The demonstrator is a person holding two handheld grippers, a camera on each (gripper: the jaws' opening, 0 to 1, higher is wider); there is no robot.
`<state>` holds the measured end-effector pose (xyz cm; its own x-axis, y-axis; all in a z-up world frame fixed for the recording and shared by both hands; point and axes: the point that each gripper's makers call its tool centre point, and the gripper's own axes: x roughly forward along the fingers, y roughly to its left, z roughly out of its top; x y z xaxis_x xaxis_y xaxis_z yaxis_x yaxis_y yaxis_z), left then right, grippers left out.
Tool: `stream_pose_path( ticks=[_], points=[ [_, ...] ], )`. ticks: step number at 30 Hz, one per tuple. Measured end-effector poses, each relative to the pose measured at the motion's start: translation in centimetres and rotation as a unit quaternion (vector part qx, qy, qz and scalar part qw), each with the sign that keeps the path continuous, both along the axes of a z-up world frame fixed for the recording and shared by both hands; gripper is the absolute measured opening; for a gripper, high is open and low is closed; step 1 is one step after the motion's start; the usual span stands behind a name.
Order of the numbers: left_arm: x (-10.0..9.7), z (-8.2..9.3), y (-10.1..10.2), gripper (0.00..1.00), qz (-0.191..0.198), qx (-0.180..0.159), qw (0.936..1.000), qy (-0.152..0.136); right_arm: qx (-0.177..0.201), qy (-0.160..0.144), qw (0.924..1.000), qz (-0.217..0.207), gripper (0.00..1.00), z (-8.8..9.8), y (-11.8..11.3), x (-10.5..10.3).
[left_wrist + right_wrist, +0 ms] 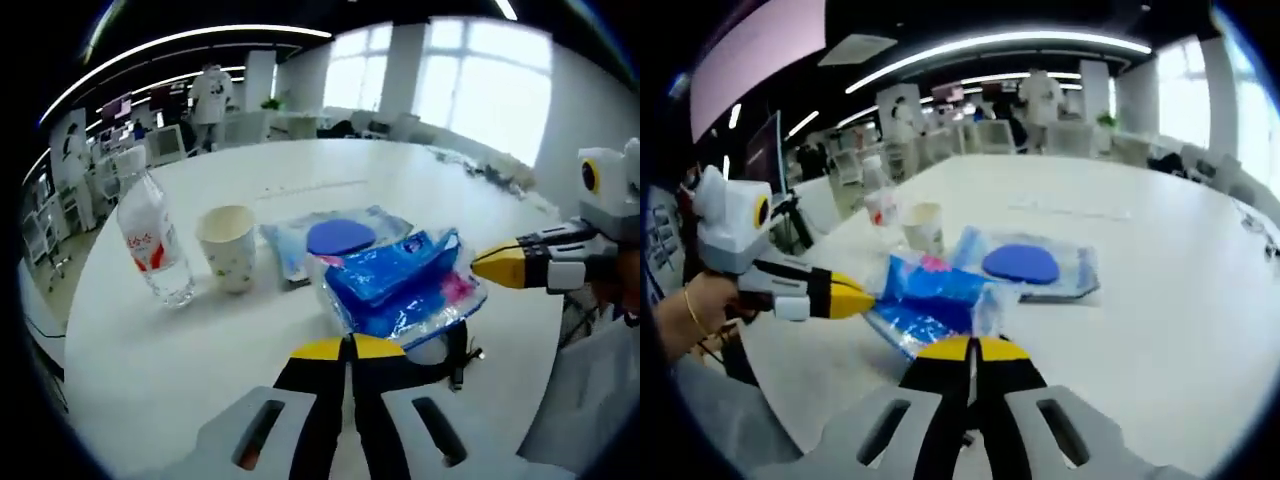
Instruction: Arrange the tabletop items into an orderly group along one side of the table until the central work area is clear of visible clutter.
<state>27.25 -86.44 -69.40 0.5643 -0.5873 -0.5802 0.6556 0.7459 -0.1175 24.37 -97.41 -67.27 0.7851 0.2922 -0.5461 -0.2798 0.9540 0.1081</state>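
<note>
White table [250, 190] is seen in both views, with the items grouped near its edge. In the left gripper view a bottle [152, 237] with a red label stands upright at the far left, a paper cup [228, 247] just beside it, then a clear packet holding a blue disc [340, 238], lying flat. A blue pack [405, 285] with a pink patch is seen in front of the disc packet, overlapping its near edge, just beyond the left gripper [348, 348]. The left gripper's yellow-tipped jaws are pressed together with nothing between them; the tips are close to the pack, contact cannot be told. The right gripper [497, 266] enters from the right, its tip at the pack's edge; its jaws look closed, but a grip on the wrapper cannot be told.

In the right gripper view the same row is seen reversed: bottle [880, 200] and cup [924, 228] farther back, disc [1021, 263] in its packet to the right, pack [930, 300] nearest. The right gripper [973, 348] is seen with jaws together, tips at the pack's clear wrapper. The left gripper [855, 297] is seen held in a hand [695, 312] with a bracelet. A standing person [212, 95] and desks are seen in the background.
</note>
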Motion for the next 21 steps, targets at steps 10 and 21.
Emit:
stream_pose_path(
  ticks=[10,21],
  points=[
    [-0.4,0.6,-3.8,0.01,-0.040,0.026,0.9984,-0.029,0.003,0.000,0.9999,-0.012,0.00,0.5,-3.7,0.1],
    [-0.5,1.9,-7.5,0.01,-0.031,-0.001,0.9987,-0.041,0.029,0.000,0.9989,-0.035,0.00,1.6,-7.7,-0.2]
  ],
)
